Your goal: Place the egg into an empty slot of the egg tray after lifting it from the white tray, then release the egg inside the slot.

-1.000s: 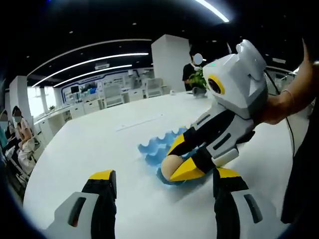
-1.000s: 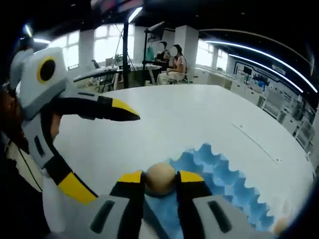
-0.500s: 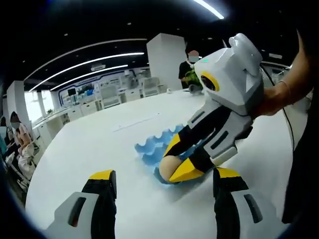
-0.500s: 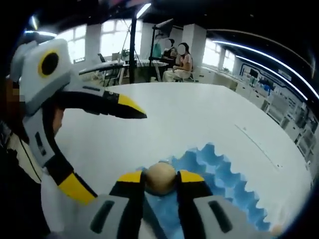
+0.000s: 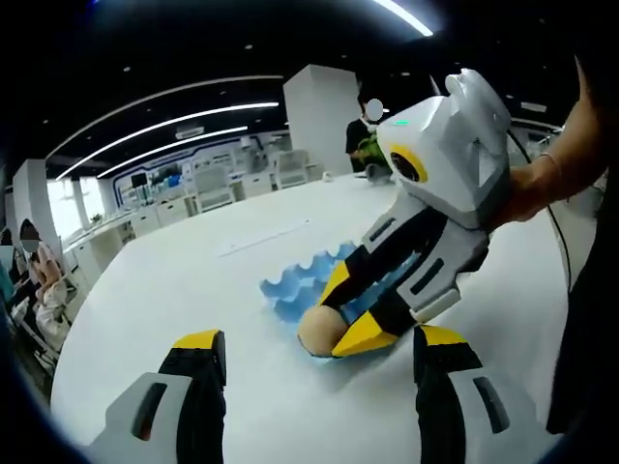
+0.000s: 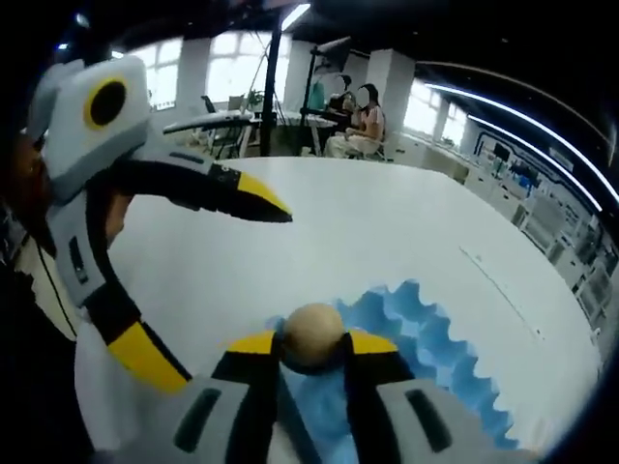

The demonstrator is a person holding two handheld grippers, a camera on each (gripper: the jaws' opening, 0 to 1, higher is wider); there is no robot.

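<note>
We have the egg (image 6: 312, 334) pinched between the yellow tips of our right tool (image 6: 311, 346), low over the near corner of the blue egg tray (image 6: 426, 362), so it can settle into a slot before we let go. Our left tool (image 5: 314, 353) hangs open and empty beside it above the white bench (image 5: 193, 280), keeping clear.

white table (image 5: 193, 280) | ceiling light strips (image 5: 174, 121) | bright windows (image 6: 232, 77) | white pillar (image 5: 319, 121)
</note>
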